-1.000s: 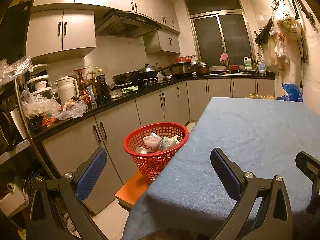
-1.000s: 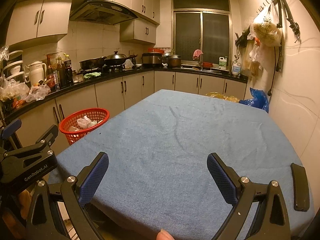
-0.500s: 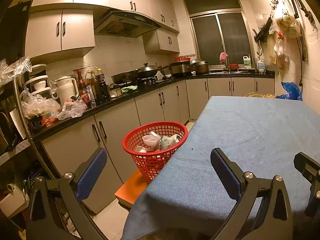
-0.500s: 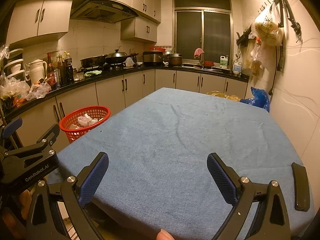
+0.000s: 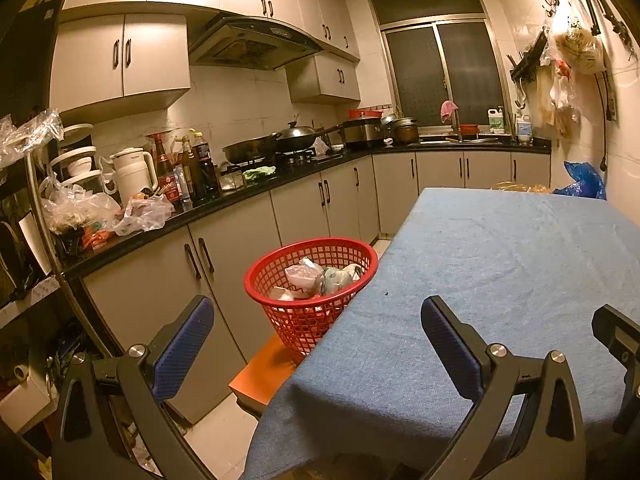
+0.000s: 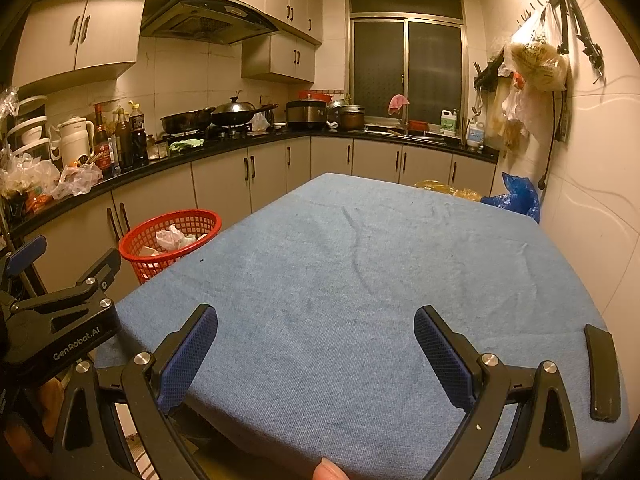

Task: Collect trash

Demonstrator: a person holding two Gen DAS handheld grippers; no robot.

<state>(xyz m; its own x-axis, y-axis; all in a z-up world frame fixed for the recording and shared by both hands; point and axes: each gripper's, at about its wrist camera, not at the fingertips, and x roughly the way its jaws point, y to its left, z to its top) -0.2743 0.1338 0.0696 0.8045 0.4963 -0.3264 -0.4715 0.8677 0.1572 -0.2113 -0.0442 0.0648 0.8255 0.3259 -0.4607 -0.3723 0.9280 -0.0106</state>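
tongs apart, trash in basket

left gripper hangs at the near corner of the table, its jaws spread wide with nothing between them. its pads are flat blue rubber with a fine grid texture, set on black angular arms with round silver screws. right gripper is likewise spread and empty, low over the cloth, with the same blue dimpled pads. the left tool shows at the left edge of the right view.

the cloth is blue woven fabric with soft creases, draped over the table's rounded corner. just beside the table's left edge stands a round red plastic basket, an open lattice with a thick rim, on an orange wooden stool. inside it lies the trash: crumpled white and pale wrappers.

along the left wall runs a black glossy counter over flat beige cabinets, crowded with bottles, a white kettle, crinkled clear bags and dark woks. a blue bag sits past the table's far right corner.
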